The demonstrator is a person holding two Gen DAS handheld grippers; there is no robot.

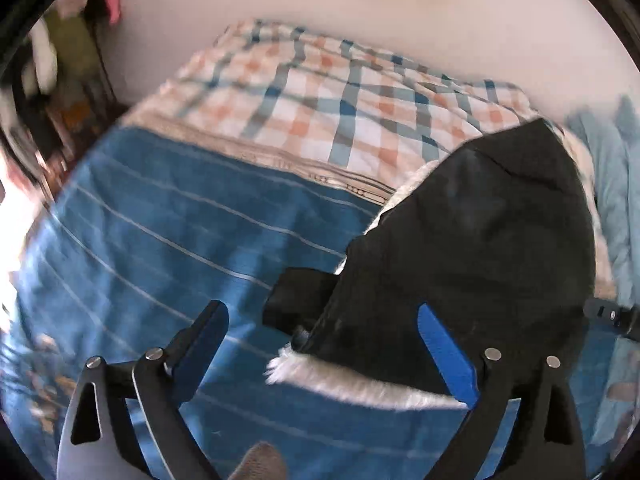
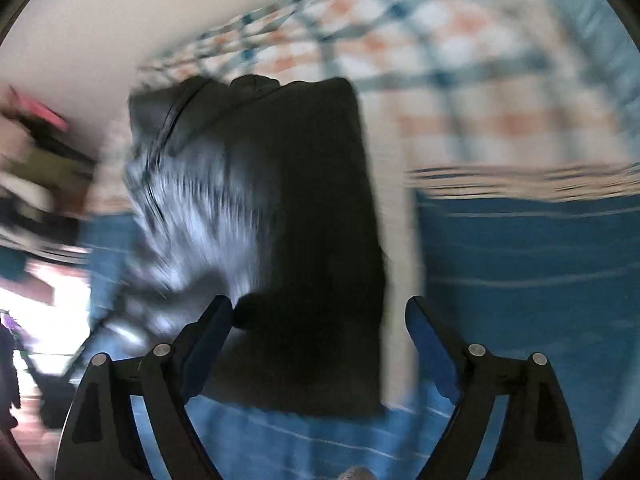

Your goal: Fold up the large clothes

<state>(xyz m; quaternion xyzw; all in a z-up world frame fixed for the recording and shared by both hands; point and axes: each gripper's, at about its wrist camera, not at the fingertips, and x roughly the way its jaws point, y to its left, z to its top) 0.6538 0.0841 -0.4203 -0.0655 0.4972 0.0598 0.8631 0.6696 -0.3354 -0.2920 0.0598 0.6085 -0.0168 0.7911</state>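
Fur trim [image 1: 360, 388] sharp in left view, black coat [image 2: 312, 240] blurred in right.

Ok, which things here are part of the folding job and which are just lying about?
Part of the job:
black coat with white fur lining
left gripper, jaws open
right gripper, jaws open

Just lying about:
plaid quilt
blue striped bedsheet
light blue fabric
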